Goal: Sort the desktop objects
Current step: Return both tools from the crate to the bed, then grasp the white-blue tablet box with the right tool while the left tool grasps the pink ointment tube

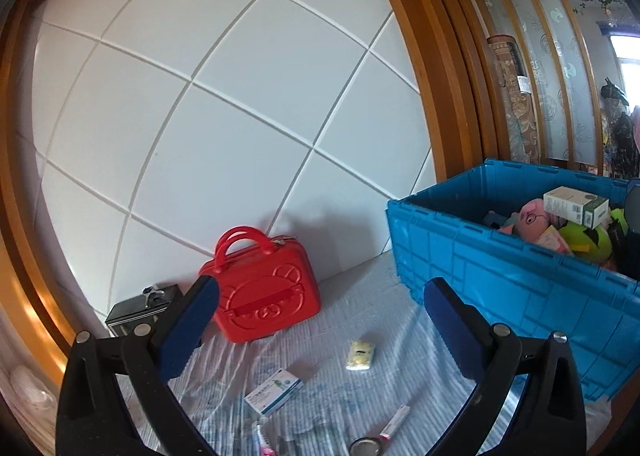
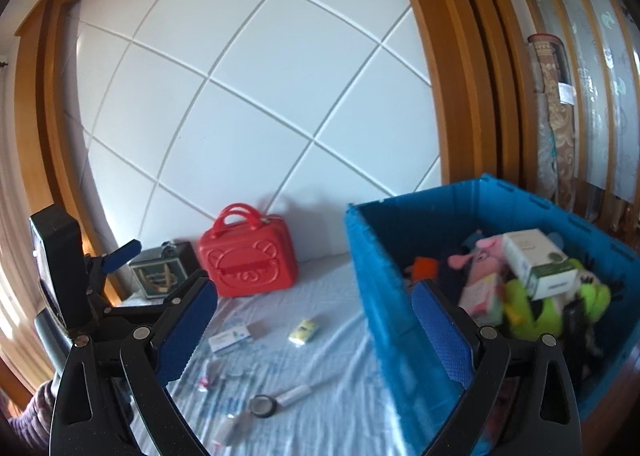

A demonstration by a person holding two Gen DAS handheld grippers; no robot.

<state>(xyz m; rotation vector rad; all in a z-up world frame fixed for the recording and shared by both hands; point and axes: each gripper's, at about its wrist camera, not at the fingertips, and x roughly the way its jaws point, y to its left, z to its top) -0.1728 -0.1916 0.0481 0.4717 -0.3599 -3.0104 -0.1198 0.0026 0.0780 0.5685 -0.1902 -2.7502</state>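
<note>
Both grippers look idle between picks: the left gripper (image 1: pixel 320 296) and right gripper (image 2: pixel 314 294) hang released, fingers spread, nothing held. Blue crate (image 1: pixel 500 276) already has toys in it; the medicine box (image 1: pixel 274 392) and yellow packet (image 1: pixel 361 355) lie loose on the counter (image 1: pixel 360 296). Next is probably dropping onto one of those.

Print on the blue-and-white medicine box (image 1: pixel 274 392) and the white-green carton (image 1: pixel 576 206) in the blue crate (image 1: pixel 500 280): too small and blurred to read.
</note>
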